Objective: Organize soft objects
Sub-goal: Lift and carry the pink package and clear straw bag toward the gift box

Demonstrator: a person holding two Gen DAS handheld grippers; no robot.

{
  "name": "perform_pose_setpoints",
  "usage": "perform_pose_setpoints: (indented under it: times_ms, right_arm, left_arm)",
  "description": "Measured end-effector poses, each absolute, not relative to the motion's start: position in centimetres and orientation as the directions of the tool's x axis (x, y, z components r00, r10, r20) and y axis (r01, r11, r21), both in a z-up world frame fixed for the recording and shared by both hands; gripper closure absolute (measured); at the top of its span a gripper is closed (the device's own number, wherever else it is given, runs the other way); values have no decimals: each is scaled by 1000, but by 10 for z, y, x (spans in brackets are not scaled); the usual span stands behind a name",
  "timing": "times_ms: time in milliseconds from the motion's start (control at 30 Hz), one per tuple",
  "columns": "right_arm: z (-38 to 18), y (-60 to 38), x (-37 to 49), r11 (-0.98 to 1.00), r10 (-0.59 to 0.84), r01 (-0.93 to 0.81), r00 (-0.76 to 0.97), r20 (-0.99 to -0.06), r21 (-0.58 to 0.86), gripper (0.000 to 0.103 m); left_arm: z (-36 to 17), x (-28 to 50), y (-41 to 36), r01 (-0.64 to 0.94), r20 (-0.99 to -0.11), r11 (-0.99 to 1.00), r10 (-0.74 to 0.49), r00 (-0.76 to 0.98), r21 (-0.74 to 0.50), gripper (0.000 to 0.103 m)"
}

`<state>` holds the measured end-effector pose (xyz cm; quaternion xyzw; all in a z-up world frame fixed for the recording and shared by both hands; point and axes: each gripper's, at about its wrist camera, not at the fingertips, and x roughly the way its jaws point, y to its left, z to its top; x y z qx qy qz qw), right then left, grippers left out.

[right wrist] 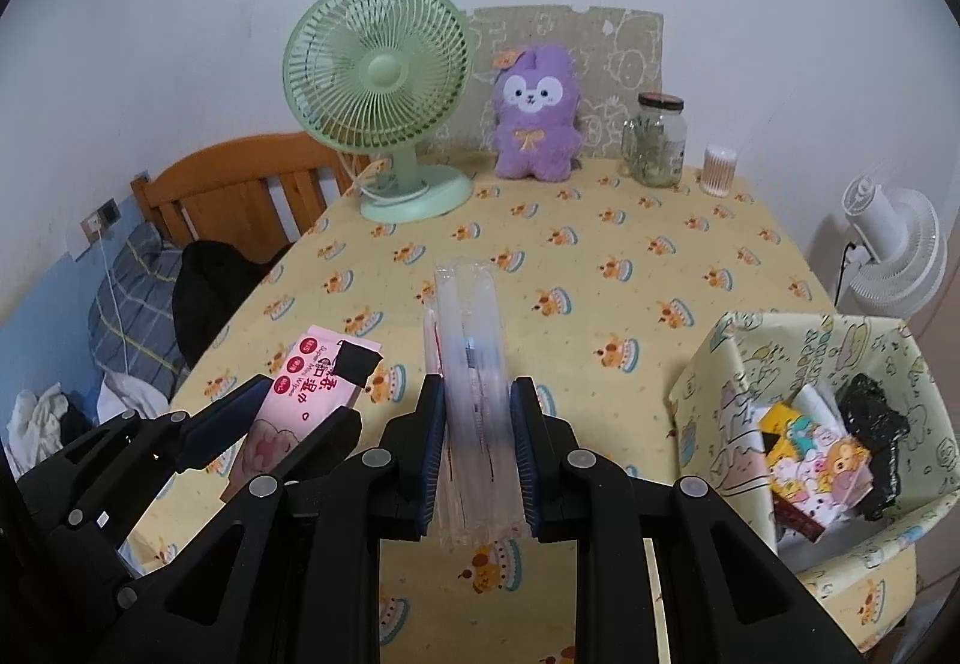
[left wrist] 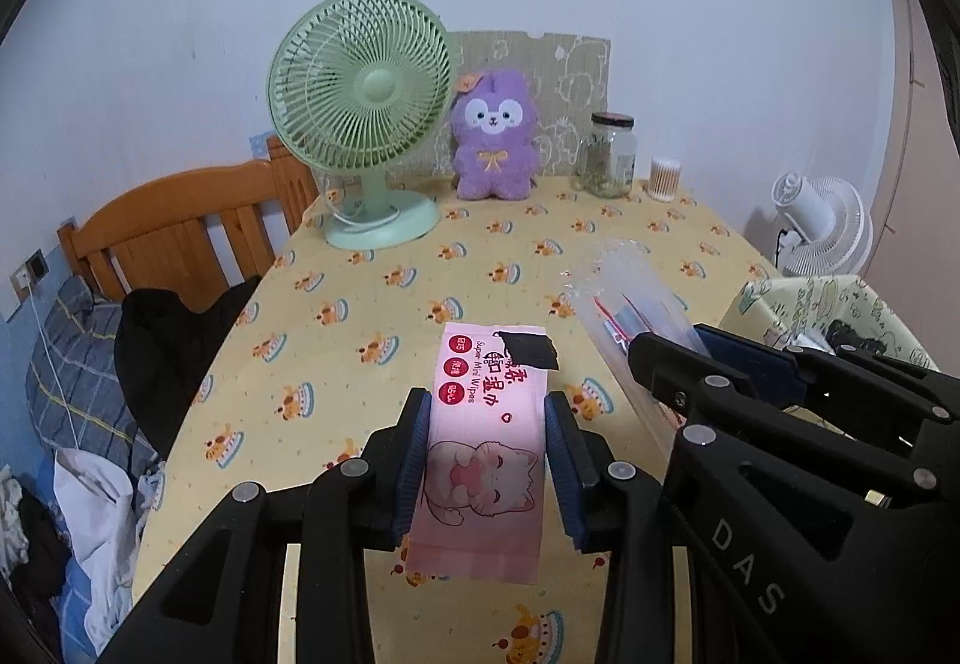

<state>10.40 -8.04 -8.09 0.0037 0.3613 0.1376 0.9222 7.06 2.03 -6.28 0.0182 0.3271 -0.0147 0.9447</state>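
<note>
Nearest me: my left gripper [left wrist: 486,460], its fingers [left wrist: 414,460] clamped on the long edges of the pink wipes pack [left wrist: 486,424], held clear above the yellow surface [left wrist: 360,316]. A black tape patch sits on the pack's far end.

My right gripper [right wrist: 478,454] has its fingers narrowed onto a clear plastic packet [right wrist: 471,364], gripped edge-on, its far end sticking forward past the fingers. Both loads are off the surface, side by side, near each other.

Patterned storage box [right wrist: 720,364] stands to my right at the surface edge, already holding some soft packs and a black item.

Risks, as I judge them: the clear packet is slick and floppy, so it may slide out or sag. The two grippers are close; swinging right together could knock them. The wipes pack may bow under squeeze and pop loose. The box looks light and could shift when things are dropped in.
</note>
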Motion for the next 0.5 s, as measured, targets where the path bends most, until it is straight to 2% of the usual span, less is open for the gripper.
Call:
perform_pose_setpoints:
  times_ms: [500]
  right_arm:
    - [-48,-92,93,971,230,-224,762,-606,86,78]
  left_arm:
    - [-36,66,13,57,-569,998,-43,821,8,65]
